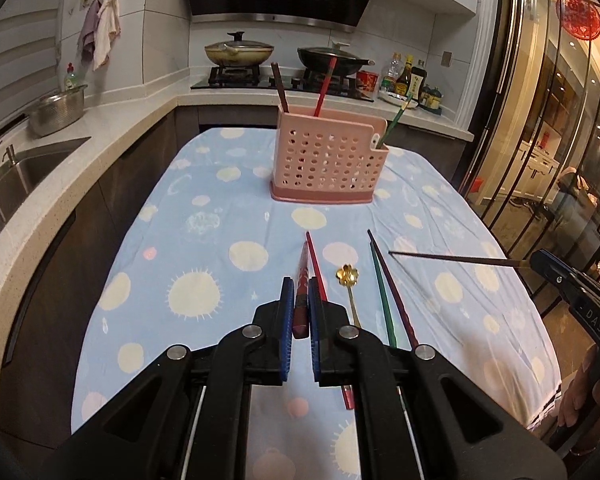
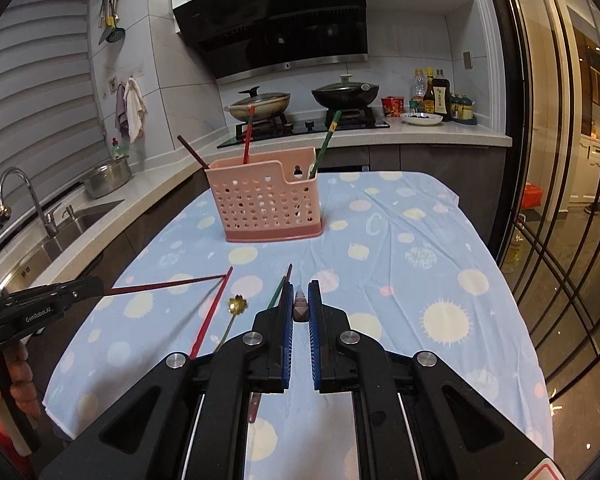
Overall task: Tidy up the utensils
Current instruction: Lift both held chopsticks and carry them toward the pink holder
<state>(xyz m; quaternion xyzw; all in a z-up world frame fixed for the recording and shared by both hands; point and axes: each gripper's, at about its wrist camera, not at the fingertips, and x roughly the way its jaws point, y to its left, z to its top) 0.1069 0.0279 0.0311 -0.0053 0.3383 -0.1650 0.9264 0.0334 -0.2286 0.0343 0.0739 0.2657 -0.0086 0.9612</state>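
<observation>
Three chopsticks stand in the pink perforated plastic utensil holder toward the table's far edge. The left gripper is clamped on a red patterned chopstick; the right gripper is clamped on a brown chopstick. Three chopsticks and a gold flower-headed spoon remain on the blue spotted tablecloth near its front edge.

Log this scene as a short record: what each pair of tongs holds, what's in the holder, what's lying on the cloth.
left tongs: shut on red chopstick
right tongs: shut on brown chopstick
pink holder: three chopsticks standing inside
cloth: second red chopstick, gold spoon, green chopstick, dark chopstick
</observation>
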